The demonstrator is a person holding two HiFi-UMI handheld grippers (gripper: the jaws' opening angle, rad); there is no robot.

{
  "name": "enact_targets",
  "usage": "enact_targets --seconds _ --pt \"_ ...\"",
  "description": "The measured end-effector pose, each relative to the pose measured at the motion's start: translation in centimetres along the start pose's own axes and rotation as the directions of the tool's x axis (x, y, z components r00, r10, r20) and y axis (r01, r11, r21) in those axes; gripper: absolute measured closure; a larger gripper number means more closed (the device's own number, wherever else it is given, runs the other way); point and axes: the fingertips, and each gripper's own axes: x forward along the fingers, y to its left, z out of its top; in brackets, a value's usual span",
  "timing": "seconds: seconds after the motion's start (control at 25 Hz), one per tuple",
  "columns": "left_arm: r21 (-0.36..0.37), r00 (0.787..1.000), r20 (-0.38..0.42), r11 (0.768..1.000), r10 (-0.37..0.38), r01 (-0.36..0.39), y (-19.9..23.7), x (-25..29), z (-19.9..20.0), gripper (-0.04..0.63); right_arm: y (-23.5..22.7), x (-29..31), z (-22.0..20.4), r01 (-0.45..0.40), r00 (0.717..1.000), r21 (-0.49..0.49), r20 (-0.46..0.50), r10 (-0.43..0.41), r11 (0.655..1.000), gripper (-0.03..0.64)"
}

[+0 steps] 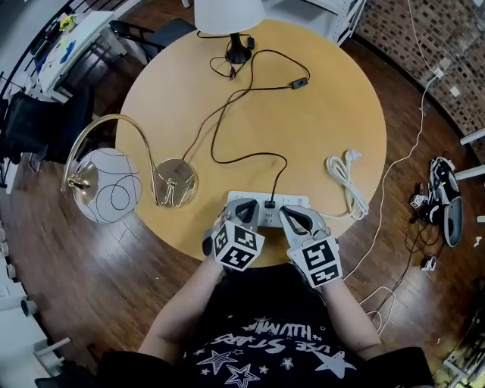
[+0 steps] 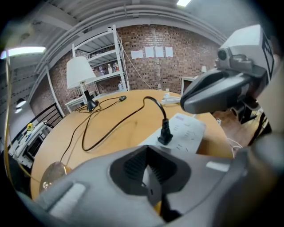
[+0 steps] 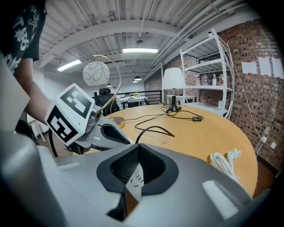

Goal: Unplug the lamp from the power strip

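Note:
A white power strip (image 1: 267,209) lies at the near edge of the round wooden table (image 1: 333,114). A black plug (image 1: 269,203) sits in it, and its black cord runs past an inline switch (image 1: 300,82) to the white-shaded lamp (image 1: 229,15) at the far side. My left gripper (image 1: 244,208) is over the strip's left end and my right gripper (image 1: 298,216) over its right end. Both are shut with nothing between the jaws. The left gripper view shows the plug (image 2: 165,133) upright in the strip (image 2: 188,131) just ahead of the left gripper (image 2: 151,177). The right gripper (image 3: 133,177) points across the table.
A gold arc lamp with a globe shade (image 1: 106,186) stands on its round base (image 1: 176,180) at the table's left edge. A coiled white cable (image 1: 345,178) lies to the right of the strip. Chairs, a desk and shelving surround the table, and loose cables lie on the wooden floor.

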Motion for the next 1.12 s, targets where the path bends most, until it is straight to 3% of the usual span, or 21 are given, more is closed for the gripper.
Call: enact_targets --seconds 0.2,0.36,0.44,0.64,0.8,1.0,1.12 --pt "-0.019 0.999 -0.013 0.999 -0.03 0.029 -0.1 0.1 0.0 0.592 -0.1 1.0 -0.8 0.005 0.999 -0.004 -0.051 -0.005 1.0 0.607" --pt "-0.031 0.999 -0.015 0.999 -0.039 0.039 -0.2 0.0 0.1 0.592 0.6 1.6 -1.4 -0.037 0.996 -0.003 -0.084 0.037 0.999 0.605" --pt "-0.031 0.999 -0.012 0.999 -0.042 0.042 -0.2 0.0 0.1 0.592 1.0 1.8 -1.8 -0.058 0.993 0.004 -0.104 0.058 0.998 0.54" --pt "-0.037 0.999 -0.011 0.998 -0.051 0.05 -0.2 -0.1 0.0 0.592 1.0 2.4 -2.0 -0.041 0.991 -0.02 -0.127 0.038 0.999 0.51" --pt "-0.043 0.998 -0.012 0.998 -0.054 0.053 -0.2 -0.1 0.0 0.592 1.1 3.5 -2.3 -0.049 0.985 -0.069 -0.167 0.037 0.996 0.474" --pt "-0.044 0.998 -0.01 0.997 -0.06 0.059 -0.3 -0.1 0.1 0.592 0.8 4.6 -2.6 -0.051 0.967 -0.205 -0.254 -0.003 0.977 0.474" --pt "-0.048 0.997 -0.009 0.996 -0.071 0.07 -0.4 -0.1 0.2 0.591 0.8 5.0 -2.7 -0.083 0.96 -0.225 -0.28 0.017 0.971 0.476"
